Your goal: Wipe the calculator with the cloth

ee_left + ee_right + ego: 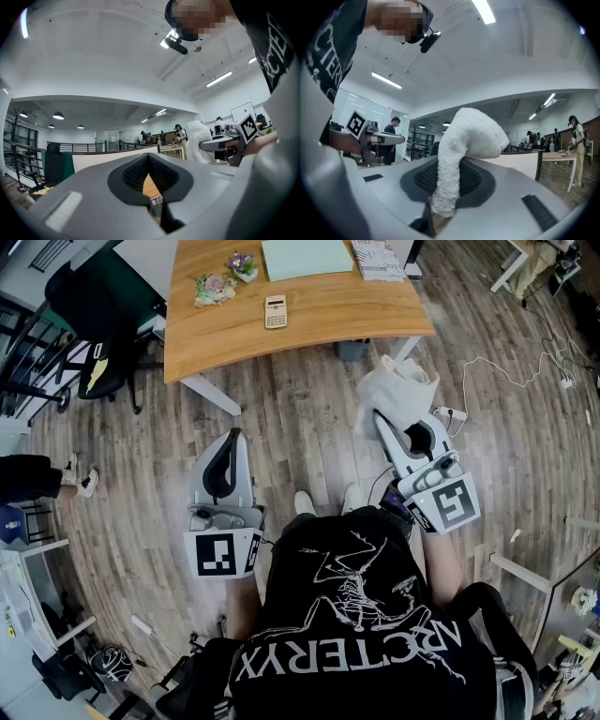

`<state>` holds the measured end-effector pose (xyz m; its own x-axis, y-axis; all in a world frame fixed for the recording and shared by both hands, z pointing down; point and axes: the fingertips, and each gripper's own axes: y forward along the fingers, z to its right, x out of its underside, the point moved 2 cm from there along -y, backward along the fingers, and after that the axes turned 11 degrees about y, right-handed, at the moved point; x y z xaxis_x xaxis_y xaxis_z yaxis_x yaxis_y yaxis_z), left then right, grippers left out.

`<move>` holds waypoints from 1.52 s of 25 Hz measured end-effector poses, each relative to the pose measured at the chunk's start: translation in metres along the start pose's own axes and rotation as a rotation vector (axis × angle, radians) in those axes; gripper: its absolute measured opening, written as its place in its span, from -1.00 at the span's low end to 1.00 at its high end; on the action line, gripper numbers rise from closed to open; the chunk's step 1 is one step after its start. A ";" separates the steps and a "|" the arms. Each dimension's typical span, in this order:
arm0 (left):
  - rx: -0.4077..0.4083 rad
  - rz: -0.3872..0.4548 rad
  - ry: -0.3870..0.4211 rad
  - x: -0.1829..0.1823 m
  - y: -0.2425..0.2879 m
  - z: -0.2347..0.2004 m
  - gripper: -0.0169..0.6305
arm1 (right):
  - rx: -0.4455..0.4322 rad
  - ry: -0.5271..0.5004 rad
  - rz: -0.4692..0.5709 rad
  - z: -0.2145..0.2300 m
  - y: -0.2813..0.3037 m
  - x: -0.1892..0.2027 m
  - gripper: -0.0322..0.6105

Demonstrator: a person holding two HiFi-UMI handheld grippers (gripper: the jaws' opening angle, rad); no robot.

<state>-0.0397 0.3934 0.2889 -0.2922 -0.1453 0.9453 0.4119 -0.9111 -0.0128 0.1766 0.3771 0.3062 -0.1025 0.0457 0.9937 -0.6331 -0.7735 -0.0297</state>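
Note:
The calculator (275,311) lies on the wooden table (375,315), far ahead of both grippers. Over the plank floor, well short of the table, my right gripper (380,418) is shut on a white cloth (400,388) that bunches up beyond its tips. In the right gripper view the cloth (465,139) rises out of the closed jaws of the right gripper (443,190) and folds over to the right. My left gripper (232,437) is shut with nothing in it; in the left gripper view its jaws (149,159) meet, and the cloth (198,139) shows to the right.
On the table stand two small flower pots (217,287), a pale green pad (307,257) and a book (378,259). A black chair (98,320) stands left of the table. Cables (511,371) and a power strip lie on the floor to the right.

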 end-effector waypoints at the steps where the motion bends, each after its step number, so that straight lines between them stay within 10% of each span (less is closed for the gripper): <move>1: 0.001 -0.002 0.002 0.000 0.001 0.001 -0.92 | 0.000 -0.001 -0.001 0.000 0.000 0.000 -0.63; 38: -0.119 -0.104 0.017 0.035 0.104 -0.009 -0.92 | -0.093 0.044 -0.052 0.107 0.076 0.018 -0.63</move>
<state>-0.0149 0.2898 0.3178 -0.3428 -0.0531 0.9379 0.2734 -0.9608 0.0455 0.2088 0.2515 0.3338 -0.1003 0.1136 0.9885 -0.7069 -0.7073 0.0095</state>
